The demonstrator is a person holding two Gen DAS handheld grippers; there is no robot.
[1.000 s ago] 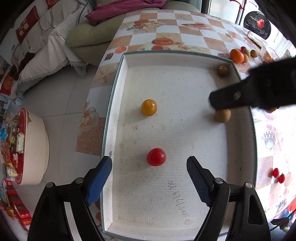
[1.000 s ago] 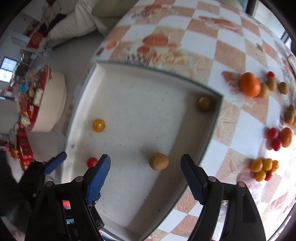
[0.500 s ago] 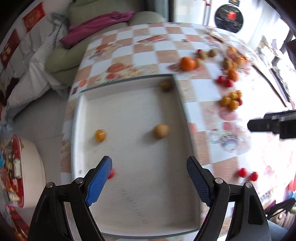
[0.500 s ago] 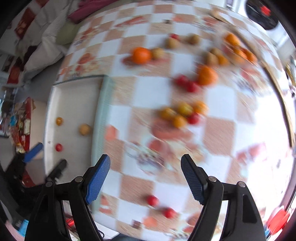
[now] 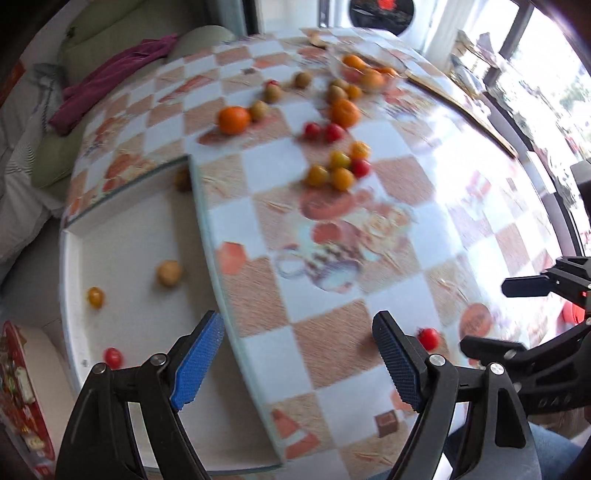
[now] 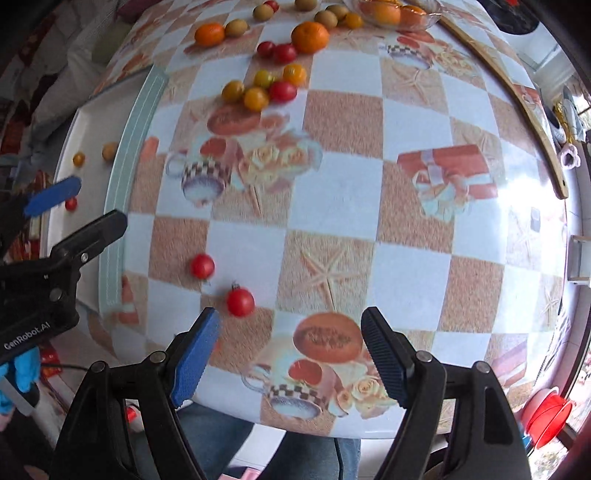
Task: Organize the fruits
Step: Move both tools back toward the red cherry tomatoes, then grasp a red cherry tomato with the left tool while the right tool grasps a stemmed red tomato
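both my grippers swung off the white tray (image 5: 122,236) to the checkered table; left gripper (image 5: 297,363) and right gripper (image 6: 290,360) gape wide, empty, two red tomatoes (image 6: 240,302) beside the tray.

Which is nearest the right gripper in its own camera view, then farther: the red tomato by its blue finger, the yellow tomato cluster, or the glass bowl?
From the right gripper:
1. Red tomato, just ahead, left.
2. Yellow tomato cluster, mid-table.
3. Glass bowl, far edge.

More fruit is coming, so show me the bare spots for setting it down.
Free: the white tray floor between its four scattered fruits, and the tablecloth right of the two near tomatoes. Crowded: the far edge around the oranges and glass bowl.
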